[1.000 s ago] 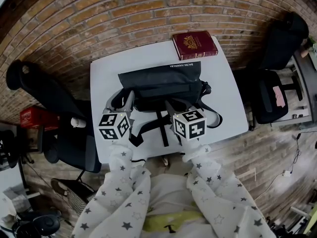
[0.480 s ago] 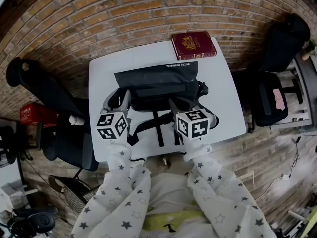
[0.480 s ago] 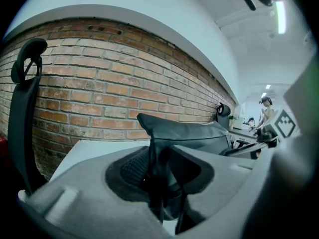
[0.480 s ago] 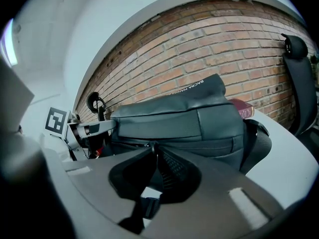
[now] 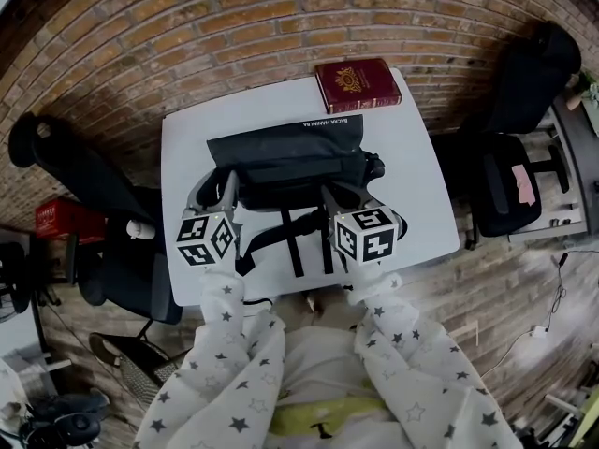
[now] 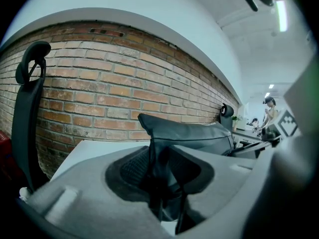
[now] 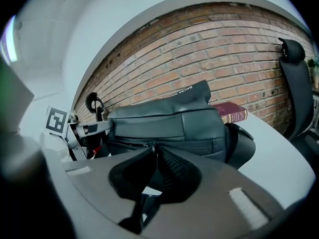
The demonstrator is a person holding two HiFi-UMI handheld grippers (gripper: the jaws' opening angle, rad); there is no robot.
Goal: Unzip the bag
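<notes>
Black fabric bag, long axis left-to-right on white table: left gripper pinches its left-end fabric, right gripper is pressed together on what looks like the small zip pull mid-front, with the zip line running sideways from it.

My head camera looks steeply down on the white bench; the two cameras riding close behind my jaws sit low, facing the brick wall. All three share the black bag
</notes>
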